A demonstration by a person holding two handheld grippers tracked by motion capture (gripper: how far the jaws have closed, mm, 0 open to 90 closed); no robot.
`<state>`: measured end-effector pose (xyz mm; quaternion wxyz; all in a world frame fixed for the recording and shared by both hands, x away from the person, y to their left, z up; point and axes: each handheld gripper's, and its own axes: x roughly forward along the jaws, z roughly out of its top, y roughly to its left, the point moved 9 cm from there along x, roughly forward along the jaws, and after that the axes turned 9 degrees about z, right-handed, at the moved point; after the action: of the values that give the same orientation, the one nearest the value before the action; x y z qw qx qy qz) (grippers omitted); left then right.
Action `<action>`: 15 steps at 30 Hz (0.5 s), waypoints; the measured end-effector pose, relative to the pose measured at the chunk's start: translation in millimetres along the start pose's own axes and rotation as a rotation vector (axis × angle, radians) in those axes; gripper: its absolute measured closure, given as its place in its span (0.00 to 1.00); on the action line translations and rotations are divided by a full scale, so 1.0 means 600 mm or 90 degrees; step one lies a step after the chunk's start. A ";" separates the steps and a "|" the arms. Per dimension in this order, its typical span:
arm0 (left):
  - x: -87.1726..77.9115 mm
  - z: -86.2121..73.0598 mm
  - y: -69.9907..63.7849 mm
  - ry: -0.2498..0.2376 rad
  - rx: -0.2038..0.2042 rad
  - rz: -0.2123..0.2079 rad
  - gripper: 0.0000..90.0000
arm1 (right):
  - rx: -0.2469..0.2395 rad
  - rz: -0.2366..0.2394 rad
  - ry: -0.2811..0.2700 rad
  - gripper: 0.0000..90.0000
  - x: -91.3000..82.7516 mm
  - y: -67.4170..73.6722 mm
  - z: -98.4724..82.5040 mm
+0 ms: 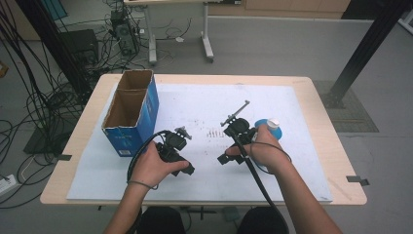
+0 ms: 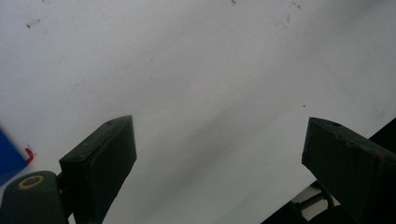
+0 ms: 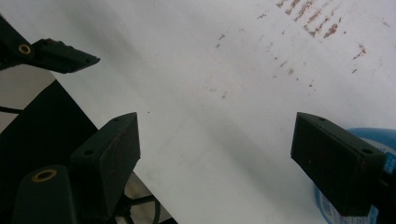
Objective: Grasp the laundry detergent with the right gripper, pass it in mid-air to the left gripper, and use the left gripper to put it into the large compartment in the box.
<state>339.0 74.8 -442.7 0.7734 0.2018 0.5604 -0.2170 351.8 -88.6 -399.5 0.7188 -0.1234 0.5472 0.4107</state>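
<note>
Your left gripper [image 1: 181,155] rests low over the white sheet [image 1: 204,105] that covers the desk [image 1: 319,105], near the desk's front edge and a bit left of the middle. Your left hand [image 1: 153,165] wraps around it. In the left gripper view its two black jaws stand wide apart, with nothing but bare white sheet between them.

Your right gripper [image 1: 234,141] sits to the right of the middle of the desk, and your right hand [image 1: 265,148] holds it. In the right gripper view its jaws are apart too, and only white sheet lies between them. Some small brown marks [image 3: 313,21] dot the sheet farther out.

The blue bottle [image 1: 269,127] with a white cap [image 1: 273,123] lies on the sheet just beside your right hand, on the side toward the desk's right edge. In the right gripper view a bit of it [image 3: 373,140] peeks out behind the right-hand jaw. I cannot tell if the jaw touches it.

An open blue box [image 1: 130,113] stands by the desk's left edge, toward the back left corner, well apart from both grippers.
</note>
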 end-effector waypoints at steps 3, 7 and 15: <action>-0.001 -0.001 0.001 0.002 -0.002 0.001 0.12 | 0.002 0.003 -0.003 0.17 -0.001 0.002 -0.008; -0.002 -0.002 0.003 0.004 -0.001 0.005 0.12 | 0.001 0.007 -0.005 0.17 -0.002 0.006 -0.020; -0.008 0.002 0.001 -0.001 0.000 0.007 0.11 | 0.008 0.020 -0.016 0.17 0.005 0.012 -0.040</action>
<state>338.8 75.3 -437.7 0.7753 0.2044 0.5584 -0.2126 330.1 -97.7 -408.8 0.7199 -0.1046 0.5425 0.4201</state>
